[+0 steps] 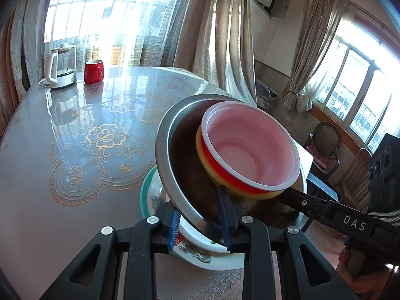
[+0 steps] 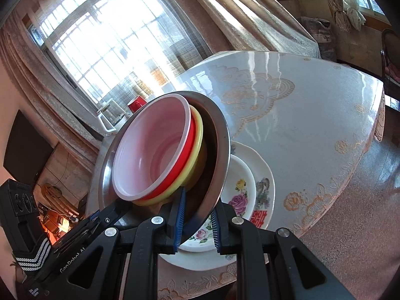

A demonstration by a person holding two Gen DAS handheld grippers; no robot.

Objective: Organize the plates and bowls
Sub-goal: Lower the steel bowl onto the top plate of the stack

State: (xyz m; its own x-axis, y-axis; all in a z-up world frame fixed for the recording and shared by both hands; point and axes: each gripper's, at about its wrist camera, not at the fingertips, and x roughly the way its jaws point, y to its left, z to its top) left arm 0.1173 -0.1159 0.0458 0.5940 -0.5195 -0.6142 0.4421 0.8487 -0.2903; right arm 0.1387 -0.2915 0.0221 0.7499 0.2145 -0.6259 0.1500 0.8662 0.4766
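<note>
A steel bowl (image 1: 165,155) holds a yellow bowl (image 1: 220,182) with a red bowl (image 1: 250,147), white inside, nested in it. Both grippers grip its rim from opposite sides and hold it tilted above floral plates (image 1: 200,252). My left gripper (image 1: 202,227) is shut on the steel rim. My right gripper (image 2: 197,221) is shut on the steel bowl (image 2: 220,150) rim too; the red bowl (image 2: 152,150) and yellow bowl (image 2: 197,155) show inside. The stacked floral plates (image 2: 240,195) lie on the table under the bowls. The right gripper's body also shows in the left wrist view (image 1: 325,210).
A red mug (image 1: 93,72) and a white kettle (image 1: 60,67) stand at the table's far corner. The glossy patterned table (image 1: 75,137) has its edge close to the plates. Chairs (image 1: 325,140) and a speaker (image 1: 385,170) stand beyond, on the right.
</note>
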